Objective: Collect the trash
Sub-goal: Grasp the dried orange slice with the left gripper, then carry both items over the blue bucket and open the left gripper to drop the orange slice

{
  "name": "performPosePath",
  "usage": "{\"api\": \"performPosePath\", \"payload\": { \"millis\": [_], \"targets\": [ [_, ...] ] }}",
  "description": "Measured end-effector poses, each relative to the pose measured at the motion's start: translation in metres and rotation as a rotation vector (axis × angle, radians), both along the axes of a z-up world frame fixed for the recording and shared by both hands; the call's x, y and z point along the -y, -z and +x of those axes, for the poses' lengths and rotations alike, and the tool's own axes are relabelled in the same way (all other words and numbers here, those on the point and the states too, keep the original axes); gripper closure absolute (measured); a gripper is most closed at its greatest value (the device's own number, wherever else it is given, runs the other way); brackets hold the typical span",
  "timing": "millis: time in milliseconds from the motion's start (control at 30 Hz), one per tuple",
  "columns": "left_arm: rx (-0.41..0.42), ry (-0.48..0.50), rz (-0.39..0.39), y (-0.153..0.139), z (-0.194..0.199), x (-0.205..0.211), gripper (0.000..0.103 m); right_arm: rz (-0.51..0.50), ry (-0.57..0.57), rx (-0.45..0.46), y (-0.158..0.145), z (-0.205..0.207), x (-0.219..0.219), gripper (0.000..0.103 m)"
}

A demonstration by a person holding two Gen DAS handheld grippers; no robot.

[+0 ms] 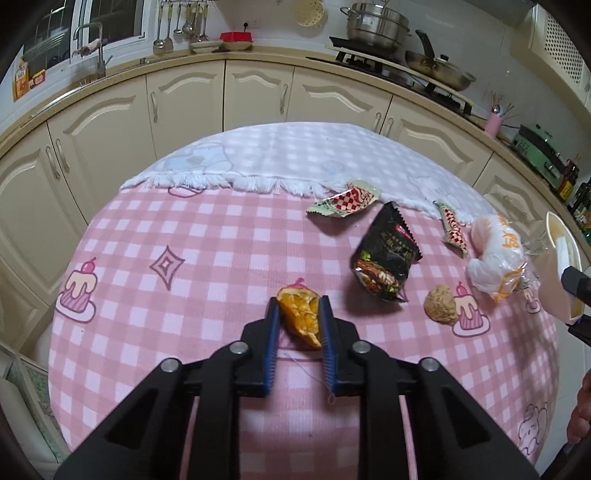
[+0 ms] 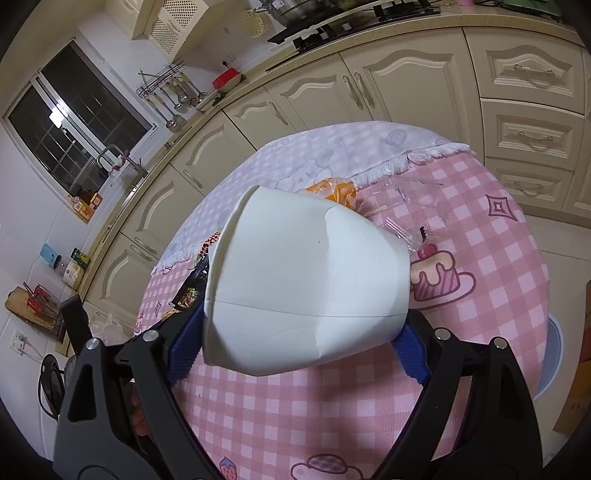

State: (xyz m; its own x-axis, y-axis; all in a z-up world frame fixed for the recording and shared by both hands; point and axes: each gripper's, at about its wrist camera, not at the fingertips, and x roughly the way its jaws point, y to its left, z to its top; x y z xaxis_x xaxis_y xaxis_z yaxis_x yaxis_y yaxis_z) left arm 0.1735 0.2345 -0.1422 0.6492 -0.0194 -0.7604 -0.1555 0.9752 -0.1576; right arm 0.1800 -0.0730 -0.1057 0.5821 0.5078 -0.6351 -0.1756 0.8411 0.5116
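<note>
My left gripper (image 1: pixel 298 308) is shut on a piece of orange peel (image 1: pixel 301 314) just above the pink checked tablecloth (image 1: pixel 184 258). My right gripper (image 2: pixel 295 332) is shut on a white paper cup (image 2: pixel 306 284), held on its side above the table; the cup also shows at the right edge of the left wrist view (image 1: pixel 559 266). On the cloth lie a black snack packet (image 1: pixel 386 254), two red-checked wrappers (image 1: pixel 343 205) (image 1: pixel 452 227), a walnut shell (image 1: pixel 439 304) and a crumpled white and orange plastic bag (image 1: pixel 496 254).
A white fringed cloth (image 1: pixel 295 158) covers the far part of the table. Cream kitchen cabinets (image 1: pixel 258 92) curve behind it, with a stove and pots (image 1: pixel 376 26) on the counter. Clear plastic wrap (image 2: pixel 406 199) lies behind the cup.
</note>
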Motion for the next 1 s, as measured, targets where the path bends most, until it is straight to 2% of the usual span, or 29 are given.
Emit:
{"api": "performPosePath", "payload": {
  "millis": [200, 400, 567, 800, 1000],
  "targets": [
    [0.023, 0.005, 0.039, -0.008, -0.012, 0.007, 0.092, 0.003, 0.004, 0.017, -0.007, -0.009, 0.006, 0.017],
    [0.032, 0.021, 0.043, -0.014, -0.022, 0.017, 0.092, 0.011, 0.008, 0.033, -0.014, -0.02, 0.014, 0.017],
    [0.077, 0.049, 0.052, -0.031, -0.034, 0.031, 0.092, 0.022, 0.03, 0.046, -0.019, -0.032, 0.029, 0.017],
    [0.154, 0.139, 0.068, -0.056, -0.047, 0.073, 0.092, 0.027, 0.079, 0.074, -0.028, -0.057, 0.06, 0.017],
    [0.187, 0.261, 0.075, -0.067, -0.05, 0.13, 0.092, 0.014, 0.156, 0.076, -0.027, -0.089, 0.101, 0.017]
  ]
}}
